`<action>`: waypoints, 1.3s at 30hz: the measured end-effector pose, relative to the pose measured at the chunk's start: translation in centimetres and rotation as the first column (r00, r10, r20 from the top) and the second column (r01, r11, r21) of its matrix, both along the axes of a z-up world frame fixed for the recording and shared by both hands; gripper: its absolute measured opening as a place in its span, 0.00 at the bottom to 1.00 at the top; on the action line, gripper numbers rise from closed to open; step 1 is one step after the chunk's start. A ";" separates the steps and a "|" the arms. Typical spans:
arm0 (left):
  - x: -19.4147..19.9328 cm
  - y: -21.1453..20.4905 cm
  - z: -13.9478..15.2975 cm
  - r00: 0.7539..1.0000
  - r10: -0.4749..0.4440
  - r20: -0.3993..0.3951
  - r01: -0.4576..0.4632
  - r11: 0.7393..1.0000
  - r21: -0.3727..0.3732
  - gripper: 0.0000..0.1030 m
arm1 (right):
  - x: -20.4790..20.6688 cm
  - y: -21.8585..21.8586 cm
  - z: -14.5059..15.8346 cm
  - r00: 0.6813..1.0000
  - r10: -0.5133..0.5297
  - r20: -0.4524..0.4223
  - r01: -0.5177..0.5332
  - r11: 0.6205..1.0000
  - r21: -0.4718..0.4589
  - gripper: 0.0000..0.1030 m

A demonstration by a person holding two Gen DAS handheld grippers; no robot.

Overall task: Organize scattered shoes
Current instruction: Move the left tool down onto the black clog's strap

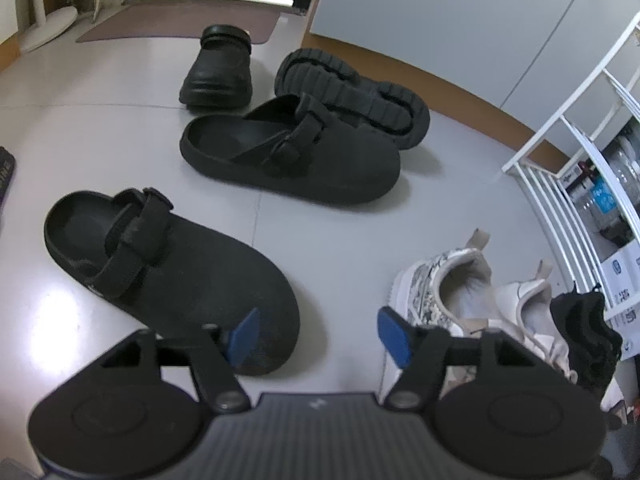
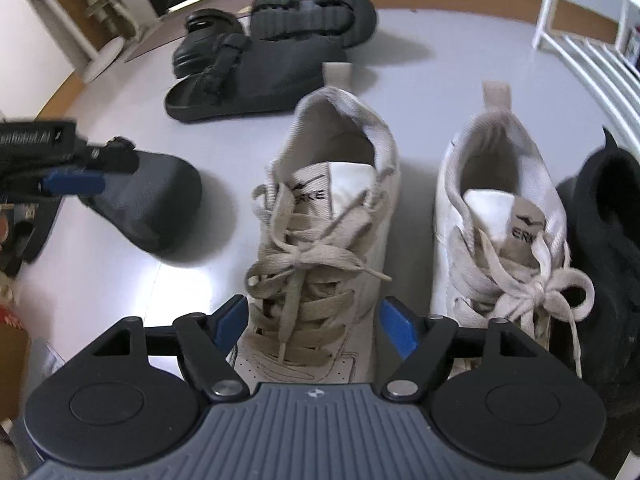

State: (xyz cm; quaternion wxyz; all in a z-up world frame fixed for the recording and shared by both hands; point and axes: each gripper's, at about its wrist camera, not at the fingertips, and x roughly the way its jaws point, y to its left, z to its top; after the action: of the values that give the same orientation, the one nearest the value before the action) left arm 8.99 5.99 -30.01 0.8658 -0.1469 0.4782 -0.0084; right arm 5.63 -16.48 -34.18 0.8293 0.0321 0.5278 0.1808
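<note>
the left gripper (image 1: 316, 334) is seen with its jaws apart; nothing is clamped. its left blue pad (image 1: 242, 340) overlaps the toe of the near black clog (image 1: 172, 276), but contact cannot be confirmed. the gap between the pads shows bare grey floor (image 1: 340, 240).

from the left gripper, a second black clog (image 1: 292, 156) is located at 12 o'clock, upright, with an overturned black shoe (image 1: 352, 96) touching its far edge, sole up. a black slip-on shoe (image 1: 218, 68) stands just beyond, at 11 o'clock. open floor is available at 9 to 10 o'clock. a white rack (image 1: 576, 176) bounds the floor at 2 o'clock.

the right gripper (image 2: 312, 326) is seen with its jaws apart, one blue pad (image 2: 394, 328) on each side of the left beige sneaker (image 2: 324, 240); the pads are not seen pressing on it. the right beige sneaker (image 2: 504, 232) stands just beside it at 1 o'clock, parallel, with a narrow strip of floor between. a black sneaker (image 2: 608, 240) is set against its outer edge at 2 o'clock.
</note>
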 end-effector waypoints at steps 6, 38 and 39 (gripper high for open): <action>-0.1 0.3 -0.2 1.000 0.009 -0.003 -0.009 1.000 -0.002 0.72 | 0.7 0.2 -0.7 1.000 -0.019 -0.021 0.019 1.000 0.009 0.77; 2.7 9.5 -0.9 0.986 0.157 0.048 -0.164 0.964 0.209 0.81 | 0.8 -2.3 -0.4 0.992 -0.022 -0.124 0.024 1.000 0.015 0.76; 2.8 9.8 -0.9 0.986 0.158 0.048 -0.165 0.963 0.213 0.82 | 0.6 -2.6 -0.1 0.992 0.001 -0.126 0.003 1.000 0.026 0.76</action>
State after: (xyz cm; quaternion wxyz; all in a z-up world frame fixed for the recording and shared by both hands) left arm 11.83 15.83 -30.92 0.8816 -0.0903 0.4495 0.1120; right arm 6.22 -19.11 -34.29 0.7941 0.0548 0.5764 0.1849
